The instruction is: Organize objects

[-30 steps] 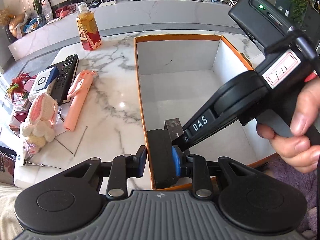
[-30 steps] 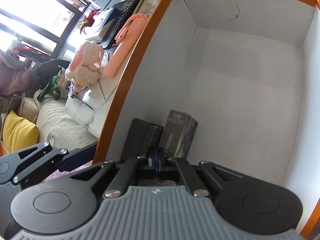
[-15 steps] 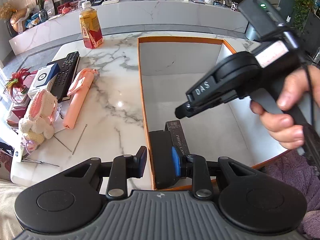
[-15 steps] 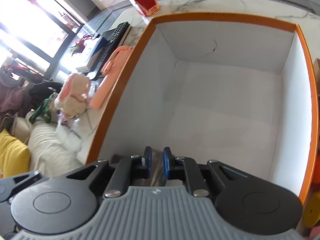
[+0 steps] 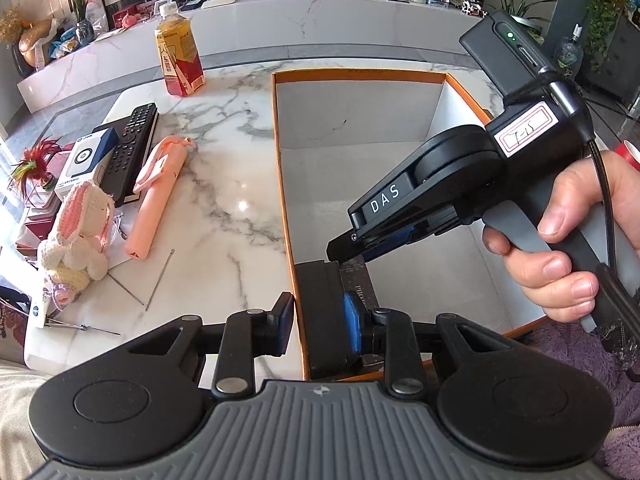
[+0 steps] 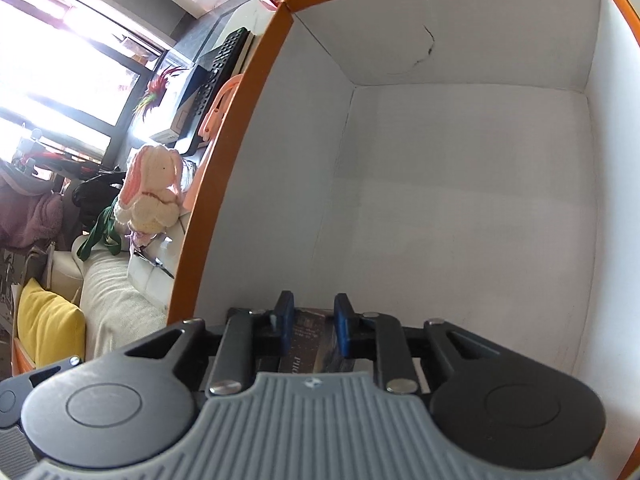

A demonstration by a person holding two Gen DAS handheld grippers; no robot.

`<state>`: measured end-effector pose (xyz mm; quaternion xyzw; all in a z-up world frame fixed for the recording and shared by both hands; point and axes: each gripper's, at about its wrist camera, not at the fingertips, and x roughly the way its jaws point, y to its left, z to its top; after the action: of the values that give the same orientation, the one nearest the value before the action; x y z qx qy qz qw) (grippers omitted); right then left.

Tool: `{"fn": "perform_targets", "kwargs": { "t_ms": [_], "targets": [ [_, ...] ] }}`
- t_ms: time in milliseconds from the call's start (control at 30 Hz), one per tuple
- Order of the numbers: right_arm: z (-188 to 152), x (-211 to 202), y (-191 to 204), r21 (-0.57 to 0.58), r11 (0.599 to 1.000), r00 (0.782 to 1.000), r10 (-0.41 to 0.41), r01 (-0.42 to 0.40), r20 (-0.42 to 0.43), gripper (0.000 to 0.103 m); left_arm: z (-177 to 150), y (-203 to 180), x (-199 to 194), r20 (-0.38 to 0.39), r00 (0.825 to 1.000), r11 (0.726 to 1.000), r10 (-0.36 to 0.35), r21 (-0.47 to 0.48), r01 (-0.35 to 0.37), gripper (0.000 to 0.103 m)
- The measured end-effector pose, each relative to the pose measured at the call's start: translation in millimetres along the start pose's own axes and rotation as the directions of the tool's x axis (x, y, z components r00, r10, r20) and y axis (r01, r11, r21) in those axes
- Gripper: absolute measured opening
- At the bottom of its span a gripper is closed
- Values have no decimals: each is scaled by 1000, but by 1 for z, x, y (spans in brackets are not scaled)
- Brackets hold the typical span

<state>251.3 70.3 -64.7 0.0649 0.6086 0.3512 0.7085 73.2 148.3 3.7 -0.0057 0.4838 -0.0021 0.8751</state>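
The right gripper point(image 6: 310, 322) has just been opening; its blue pads are now seen parted on either side of a dark photo-printed booklet point(image 6: 308, 340), with no clear pressing. A second ago the same jaws were shut, and half a second ago the gripper was lifted higher above the box. The booklet stands in the near left corner of the orange-rimmed box point(image 5: 360, 74), beside a black block point(image 5: 320, 316). The left gripper point(image 5: 318, 324) is clamped across the box's left wall and that block, unchanged. This is judged a release or re-grip: the booklet appears already stowed. On the marble bench point(image 5: 224, 184), left of the box, a peach tube point(image 5: 158, 196), remote point(image 5: 132, 140) and knitted rabbit point(image 5: 80, 236) remain unsorted.
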Motion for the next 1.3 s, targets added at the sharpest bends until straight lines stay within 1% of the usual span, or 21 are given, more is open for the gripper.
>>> {"fn": "perform_targets", "kwargs": {
  "t_ms": [133,200,233,267,333,400,500,567,600,667,767,833,933,1000,1100,1233,1300],
  "targets": [
    [-3,-5,4,-24,1000,1000,2,-2,-3,26,-1,0,-3,13,1000,1000,3,-13,-3,32],
    [-5,-4,6,-45,999,1000,-3,2,-29,24,-1,0,-4,12,1000,1000,-1,-14,1,32],
    [-6,-2,4,-39,999,998,-2,0,-58,23,0,-1,-3,11,1000,1000,3,-14,-3,33],
    [-7,-2,2,-19,1000,998,6,-7,-56,23,0,-1,-3,10,1000,1000,5,-15,-5,33],
    [-7,-3,0,-23,1000,999,11,-12,-51,22,1,-3,-4,10,1000,1000,14,-20,-14,33],
    [-8,-10,1,-38,999,1000,10,-10,-20,23,1,-6,-10,31,999,999,45,-13,-45,33],
    [-11,-38,6,-79,997,999,25,-22,47,24,2,-12,-26,80,992,996,94,1,-94,33],
    [-14,-65,8,-106,994,995,42,-32,89,25,5,-19,-38,119,988,994,103,10,-105,33],
    [-18,-78,8,-117,993,993,46,-32,113,28,7,-24,-44,141,985,995,97,18,-101,33],
    [-26,-105,6,-143,989,986,51,-28,157,29,11,-38,-57,182,981,996,62,50,-72,33],
    [-41,-145,-7,-163,987,975,35,2,220,29,16,-67,-71,228,973,992,-31,129,1,33],
    [-52,-169,-21,-160,986,964,4,40,264,29,18,-88,-76,241,966,982,-88,183,44,33],
    [-70,-203,-50,-135,985,942,-60,110,331,29,23,-117,-75,240,955,964,-173,242,113,33],
    [-81,-222,-69,-102,982,922,-114,162,369,29,26,-138,-69,224,945,947,-238,269,175,33],
    [-98,-243,-100,-57,972,899,-188,228,395,29,32,-167,-52,184,936,920,-300,315,233,34],
    [-118,-256,-142,-15,952,879,-275,305,388,29,35,-204,-22,106,930,881,-352,372,291,40],
    [-127,-255,-160,-10,939,872,-315,344,375,30,35,-220,-5,58,929,870,-364,378,318,41]
  ]
}}
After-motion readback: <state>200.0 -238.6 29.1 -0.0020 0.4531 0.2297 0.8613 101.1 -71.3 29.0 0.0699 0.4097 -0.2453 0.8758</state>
